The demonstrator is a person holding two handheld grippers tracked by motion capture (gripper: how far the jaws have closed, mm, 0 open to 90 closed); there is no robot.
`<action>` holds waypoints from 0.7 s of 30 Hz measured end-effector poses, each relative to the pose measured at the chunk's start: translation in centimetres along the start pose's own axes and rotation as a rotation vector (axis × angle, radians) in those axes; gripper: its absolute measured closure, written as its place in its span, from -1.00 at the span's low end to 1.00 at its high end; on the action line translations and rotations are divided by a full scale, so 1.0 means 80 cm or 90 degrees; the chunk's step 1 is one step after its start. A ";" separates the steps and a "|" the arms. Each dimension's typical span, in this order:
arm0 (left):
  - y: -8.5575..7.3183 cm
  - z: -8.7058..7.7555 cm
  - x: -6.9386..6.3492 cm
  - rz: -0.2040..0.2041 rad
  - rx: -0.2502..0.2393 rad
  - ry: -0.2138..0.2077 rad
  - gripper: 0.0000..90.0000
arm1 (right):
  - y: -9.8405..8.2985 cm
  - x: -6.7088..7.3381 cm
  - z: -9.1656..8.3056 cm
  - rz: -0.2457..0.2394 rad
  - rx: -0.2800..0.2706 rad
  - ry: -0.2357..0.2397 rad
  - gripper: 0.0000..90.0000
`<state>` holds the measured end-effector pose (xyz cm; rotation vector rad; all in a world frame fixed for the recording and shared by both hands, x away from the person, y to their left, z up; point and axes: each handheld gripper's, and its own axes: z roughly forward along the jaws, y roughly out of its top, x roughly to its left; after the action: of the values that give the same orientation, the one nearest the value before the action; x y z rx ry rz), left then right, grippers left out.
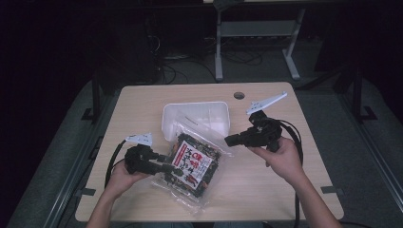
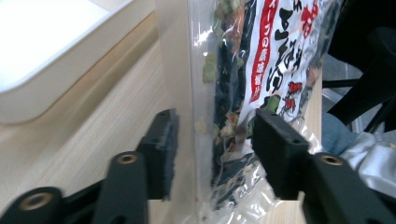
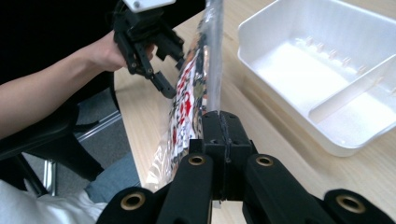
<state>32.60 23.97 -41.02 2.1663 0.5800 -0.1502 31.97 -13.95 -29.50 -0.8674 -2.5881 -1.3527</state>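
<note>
my right hand-held gripper (image 1: 230,140) pinches the snack bag's (image 1: 192,164) clear edge; my left hand-held gripper (image 2: 212,135), spread, straddles it. the slippery film could slide free above the worktop (image 1: 266,190).

Left claw (image 2: 212,154) spread wide; right claw (image 3: 223,135) clamped tight.

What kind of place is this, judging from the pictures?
Probably a lab or office workspace, not a kitchen. A plain wooden desk with a cable hole stands on grey carpet. Behind it, in the dark, are tangled cables and another desk's white frame.
</note>
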 end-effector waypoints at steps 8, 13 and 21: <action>0.005 0.010 -0.014 0.028 -0.002 -0.027 0.46 | 0.001 -0.013 -0.010 0.013 -0.017 -0.025 1.00; 0.006 0.014 -0.020 0.044 0.000 -0.039 0.59 | 0.001 -0.021 -0.013 0.021 -0.027 -0.030 0.99; 0.004 0.014 -0.022 0.054 0.003 -0.030 0.61 | 0.002 -0.029 -0.012 0.027 -0.036 -0.016 0.88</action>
<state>31.32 22.31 -41.00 2.1814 0.4612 -0.1569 33.79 -15.65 -29.58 -0.9489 -2.5462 -1.4198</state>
